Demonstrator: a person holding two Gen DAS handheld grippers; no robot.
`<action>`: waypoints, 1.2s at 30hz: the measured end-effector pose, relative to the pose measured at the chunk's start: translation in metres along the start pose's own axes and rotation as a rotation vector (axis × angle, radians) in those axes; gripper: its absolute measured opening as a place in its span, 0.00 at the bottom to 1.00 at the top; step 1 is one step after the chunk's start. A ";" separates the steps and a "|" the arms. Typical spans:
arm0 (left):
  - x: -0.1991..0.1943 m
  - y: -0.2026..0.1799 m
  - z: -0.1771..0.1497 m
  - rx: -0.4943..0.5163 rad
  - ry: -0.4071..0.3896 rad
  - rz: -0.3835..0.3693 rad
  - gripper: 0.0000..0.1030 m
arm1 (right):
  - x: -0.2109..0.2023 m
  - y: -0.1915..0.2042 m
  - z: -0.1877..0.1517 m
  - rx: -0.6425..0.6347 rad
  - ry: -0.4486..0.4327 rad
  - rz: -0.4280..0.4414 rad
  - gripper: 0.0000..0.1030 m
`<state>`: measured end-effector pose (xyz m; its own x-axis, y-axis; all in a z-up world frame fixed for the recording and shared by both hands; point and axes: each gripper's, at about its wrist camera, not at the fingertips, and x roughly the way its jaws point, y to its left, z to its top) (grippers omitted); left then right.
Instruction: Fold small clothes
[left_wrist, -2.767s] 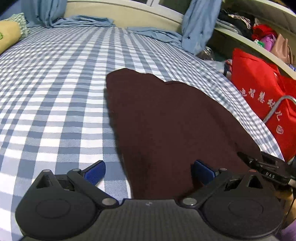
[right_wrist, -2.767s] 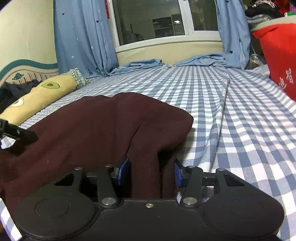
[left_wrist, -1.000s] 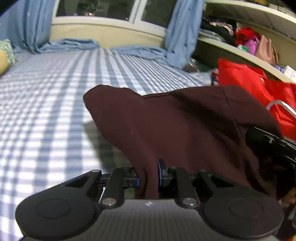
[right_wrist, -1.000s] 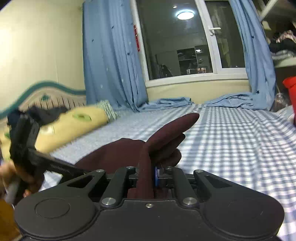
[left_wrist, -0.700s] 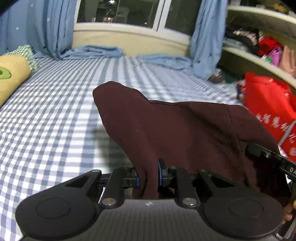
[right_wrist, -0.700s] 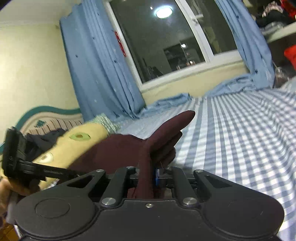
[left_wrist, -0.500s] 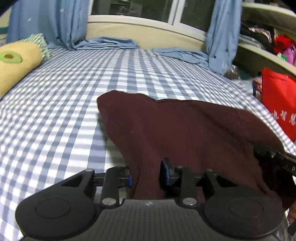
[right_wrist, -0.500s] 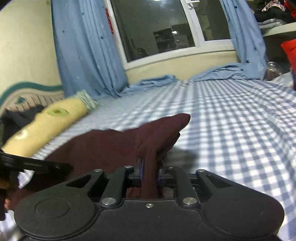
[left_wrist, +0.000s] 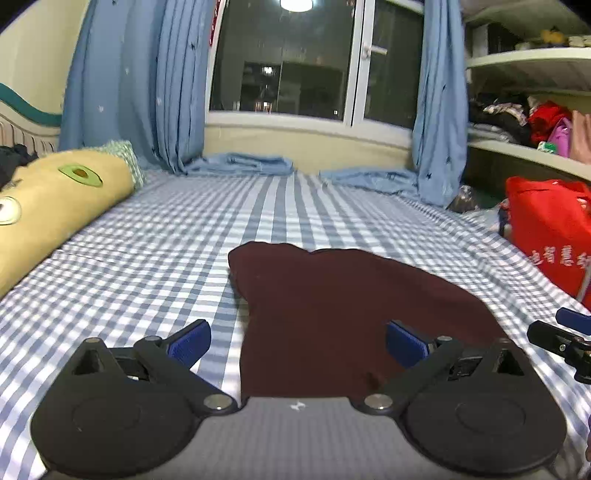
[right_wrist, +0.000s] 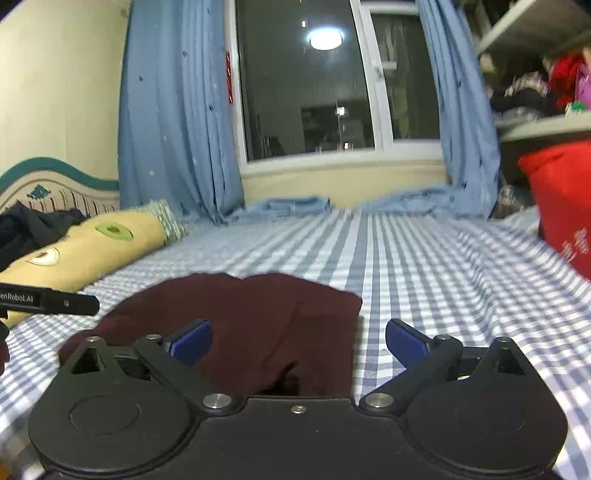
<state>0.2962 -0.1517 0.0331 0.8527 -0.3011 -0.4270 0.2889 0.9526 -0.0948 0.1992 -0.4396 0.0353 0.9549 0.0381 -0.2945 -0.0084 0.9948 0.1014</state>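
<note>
Risk noted: dark maroon knit garment (left_wrist: 343, 314), laid folded on blue-and-white checked bed sheet (left_wrist: 155, 258), liable to spring open or crease if next grip caught only the top layer, or dragged askew across the sheet by a low pass. Left gripper (left_wrist: 297, 341): held low and level over the garment's near edge, jaws spread wide, empty. Right gripper (right_wrist: 298, 341): likewise low over the garment's right part, jaws wide, holding nothing.

"enRobot.AI" – left gripper (right_wrist: 48, 301); Chinese characters – red bag (left_wrist: 546, 236).
</note>
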 end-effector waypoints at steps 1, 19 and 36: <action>-0.014 -0.002 -0.004 -0.003 -0.014 0.000 0.99 | -0.013 0.006 -0.002 -0.010 -0.014 -0.002 0.99; -0.179 -0.016 -0.092 -0.014 -0.137 0.097 0.99 | -0.187 0.063 -0.057 -0.052 -0.154 -0.070 1.00; -0.211 -0.025 -0.143 0.004 -0.127 0.120 0.99 | -0.222 0.071 -0.089 -0.041 -0.143 -0.089 1.00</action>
<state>0.0469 -0.1054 -0.0030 0.9292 -0.1887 -0.3178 0.1834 0.9819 -0.0469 -0.0403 -0.3689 0.0235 0.9848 -0.0612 -0.1623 0.0688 0.9968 0.0416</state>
